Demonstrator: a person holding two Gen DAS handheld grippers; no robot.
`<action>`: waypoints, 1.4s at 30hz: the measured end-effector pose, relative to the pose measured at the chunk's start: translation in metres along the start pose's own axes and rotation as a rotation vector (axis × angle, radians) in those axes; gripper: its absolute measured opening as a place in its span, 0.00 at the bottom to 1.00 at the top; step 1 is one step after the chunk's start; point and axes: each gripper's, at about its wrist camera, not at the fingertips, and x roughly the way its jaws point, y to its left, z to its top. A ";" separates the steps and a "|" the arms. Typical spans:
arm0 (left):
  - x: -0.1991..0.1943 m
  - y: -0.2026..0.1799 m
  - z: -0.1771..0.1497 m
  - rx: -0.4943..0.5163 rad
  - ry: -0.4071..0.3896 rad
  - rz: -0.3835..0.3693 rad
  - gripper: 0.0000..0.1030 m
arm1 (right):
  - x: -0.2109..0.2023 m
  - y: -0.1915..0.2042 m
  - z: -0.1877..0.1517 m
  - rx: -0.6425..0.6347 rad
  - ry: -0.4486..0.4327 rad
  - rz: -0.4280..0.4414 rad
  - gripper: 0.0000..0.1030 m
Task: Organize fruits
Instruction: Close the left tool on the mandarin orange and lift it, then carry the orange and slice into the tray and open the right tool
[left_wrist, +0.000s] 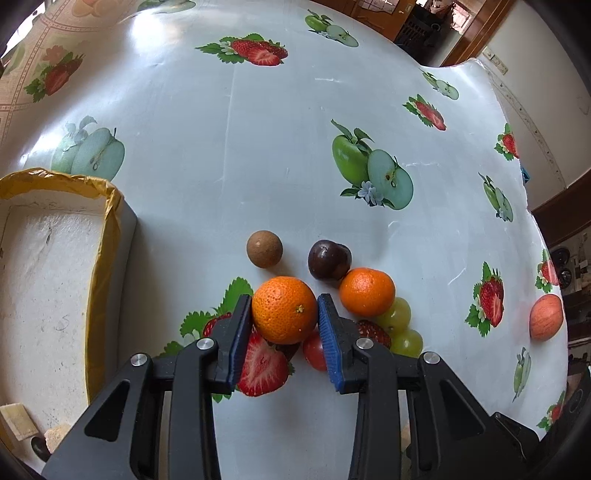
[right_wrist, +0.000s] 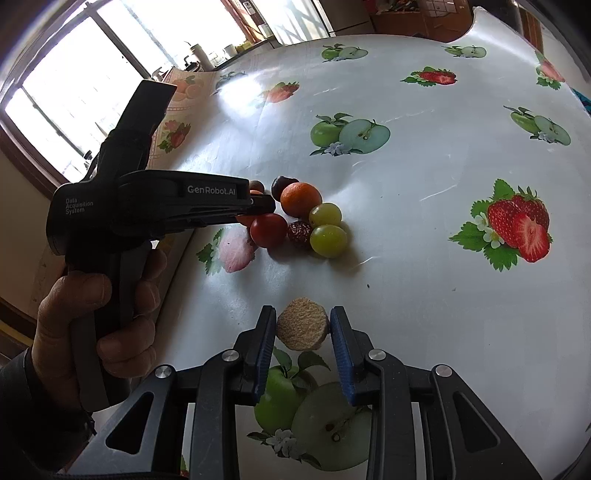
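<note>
My left gripper (left_wrist: 284, 314) is shut on a mandarin (left_wrist: 284, 309), both blue pads against its sides, just above the tablecloth. Beyond it lie a brown round fruit (left_wrist: 264, 248), a dark plum (left_wrist: 328, 259), a second mandarin (left_wrist: 366, 291), two green grapes (left_wrist: 397, 314), a small red strawberry (left_wrist: 373, 332) and a cherry tomato (left_wrist: 314, 349). The same cluster shows in the right wrist view around the second mandarin (right_wrist: 300, 198). My right gripper (right_wrist: 303, 328) stands around a beige sponge-like puck (right_wrist: 303, 329), pads at its sides with small gaps.
A white foam box lined with yellow tape (left_wrist: 107, 236) stands at the left. A red apple (left_wrist: 546, 316) lies near the table's right edge. The left gripper's body and the hand holding it (right_wrist: 122, 221) fill the left of the right wrist view. The tablecloth carries printed fruit pictures.
</note>
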 end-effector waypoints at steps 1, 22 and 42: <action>-0.004 0.000 -0.003 0.003 -0.002 0.002 0.32 | -0.002 0.000 0.000 0.001 -0.003 0.001 0.30; -0.078 0.030 -0.065 0.025 -0.057 0.085 0.32 | -0.021 0.047 0.001 -0.087 -0.032 0.034 0.30; -0.102 0.074 -0.082 -0.047 -0.085 0.117 0.32 | -0.010 0.099 0.006 -0.186 -0.019 0.087 0.30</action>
